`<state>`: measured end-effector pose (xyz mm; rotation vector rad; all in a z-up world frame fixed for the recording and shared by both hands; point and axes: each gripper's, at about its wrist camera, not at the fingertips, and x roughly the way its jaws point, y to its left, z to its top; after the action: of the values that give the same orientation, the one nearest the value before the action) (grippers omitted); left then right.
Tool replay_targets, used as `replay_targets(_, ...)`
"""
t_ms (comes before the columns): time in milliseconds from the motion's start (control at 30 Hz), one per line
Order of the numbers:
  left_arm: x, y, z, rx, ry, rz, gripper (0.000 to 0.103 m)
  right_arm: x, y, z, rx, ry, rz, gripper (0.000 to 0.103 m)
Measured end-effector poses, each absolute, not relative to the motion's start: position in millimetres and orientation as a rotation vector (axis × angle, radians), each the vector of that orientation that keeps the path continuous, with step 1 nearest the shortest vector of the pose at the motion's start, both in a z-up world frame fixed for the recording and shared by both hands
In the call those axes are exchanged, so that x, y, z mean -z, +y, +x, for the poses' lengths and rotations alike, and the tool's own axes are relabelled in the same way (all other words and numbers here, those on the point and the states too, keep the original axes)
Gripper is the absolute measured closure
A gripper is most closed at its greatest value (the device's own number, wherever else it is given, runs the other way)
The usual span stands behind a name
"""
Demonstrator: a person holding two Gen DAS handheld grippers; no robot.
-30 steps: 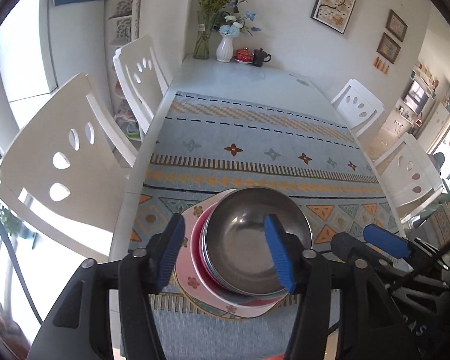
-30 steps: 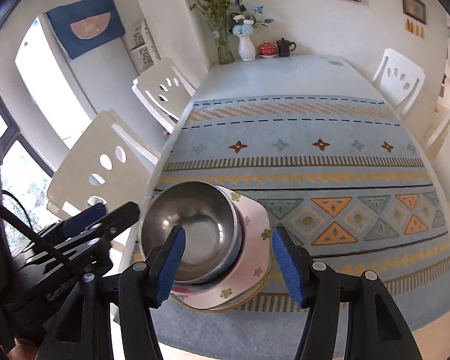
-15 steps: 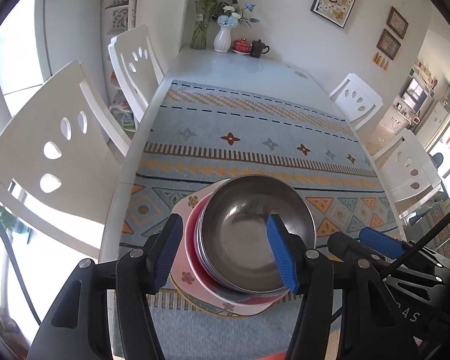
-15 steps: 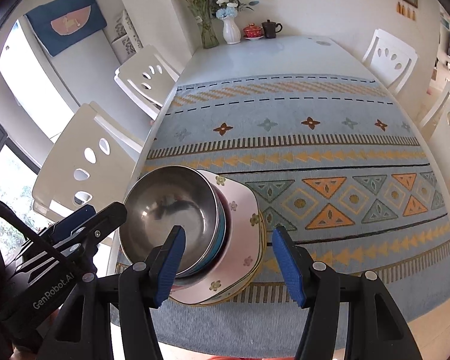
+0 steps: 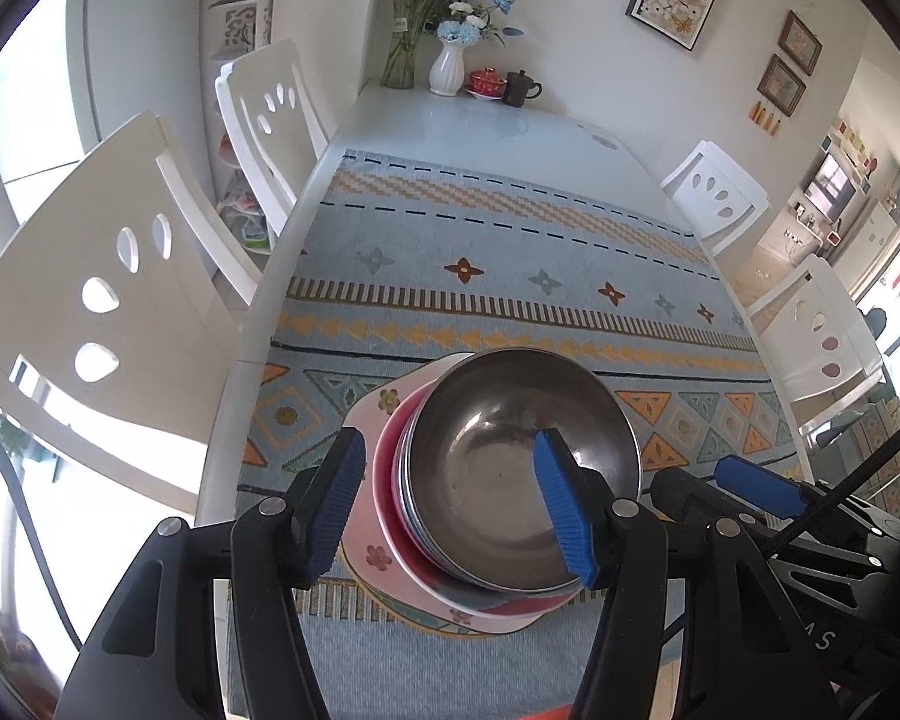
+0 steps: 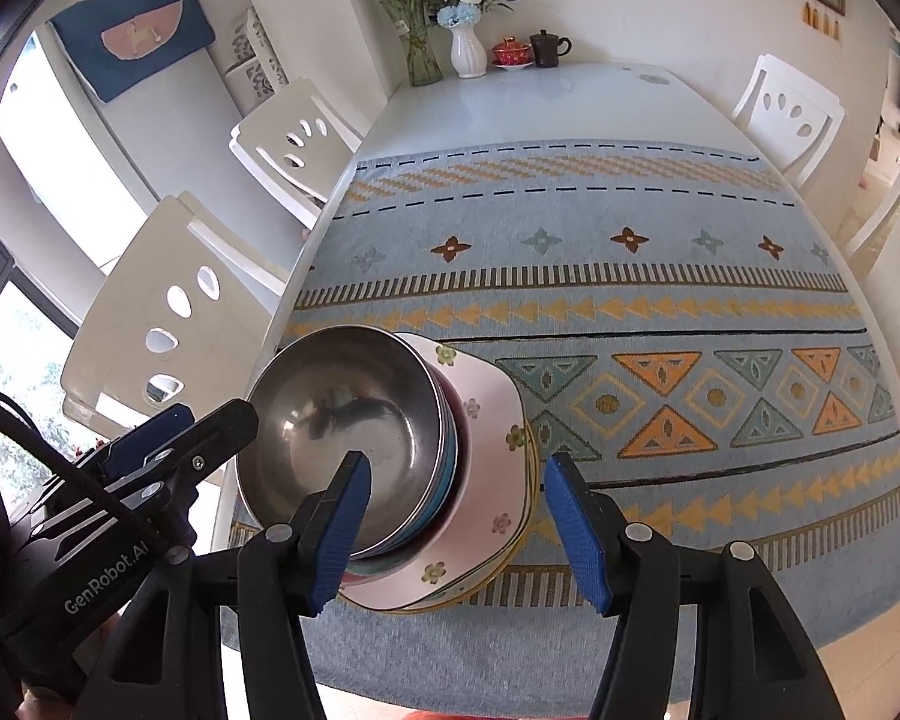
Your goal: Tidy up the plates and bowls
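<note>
2 grippers straddle 1 stack at the tablecloth's near edge. Left gripper spans the steel bowl's left rim, right gripper its right; both gape, pressing nothing. Close evenly, lift level. Steel bowl is empty, nested in coloured bowls on floral plates.

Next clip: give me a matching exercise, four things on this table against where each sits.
Things:
1. steel bowl
2. floral plate
3. white vase
4. black mug

Places:
A. bottom of the stack, on the runner
B. far end of the table, right of the red teacup
C. top of the stack
D. far end, beside the glass vase

Pairs: 1-C, 2-A, 3-D, 4-B
</note>
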<state>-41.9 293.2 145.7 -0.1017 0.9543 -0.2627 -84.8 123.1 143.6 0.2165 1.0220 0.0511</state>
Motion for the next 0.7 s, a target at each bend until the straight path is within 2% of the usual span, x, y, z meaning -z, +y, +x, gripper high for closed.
replay_targets(700,-142.4,292.1,-39.3,0.247,0.956,-0.081,0.047,-143.8,127.0,-80.6,-0.011,1.021,0.165,0.044)
